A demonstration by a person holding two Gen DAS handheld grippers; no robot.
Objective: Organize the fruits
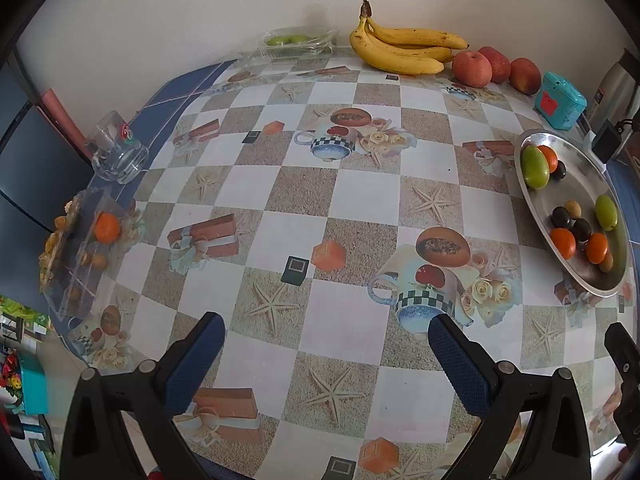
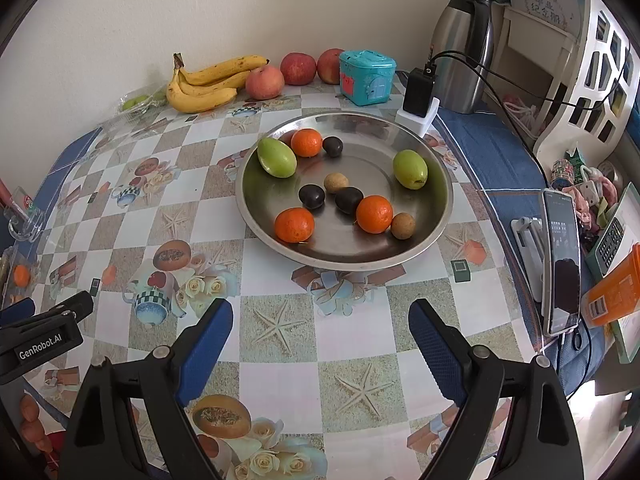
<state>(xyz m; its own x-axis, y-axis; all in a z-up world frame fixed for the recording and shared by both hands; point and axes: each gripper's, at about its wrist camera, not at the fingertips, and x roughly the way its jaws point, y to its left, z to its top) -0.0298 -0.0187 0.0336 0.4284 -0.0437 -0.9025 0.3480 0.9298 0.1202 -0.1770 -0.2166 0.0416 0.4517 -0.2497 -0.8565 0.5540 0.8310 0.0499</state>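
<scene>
A round metal plate holds three oranges, two green fruits, dark plums and small brown fruits. Bananas and three apples lie along the back wall. A clear box at the left table edge contains an orange. My right gripper stands open over the tablecloth, in front of the plate, with nothing between its fingers. Well left of the plate, my left gripper hangs open and empty above the table's middle.
A clear tray with green fruits sits at the back left, a glass mug at the left edge. A teal box, a charger, a steel jug and a phone on a stand crowd the right side.
</scene>
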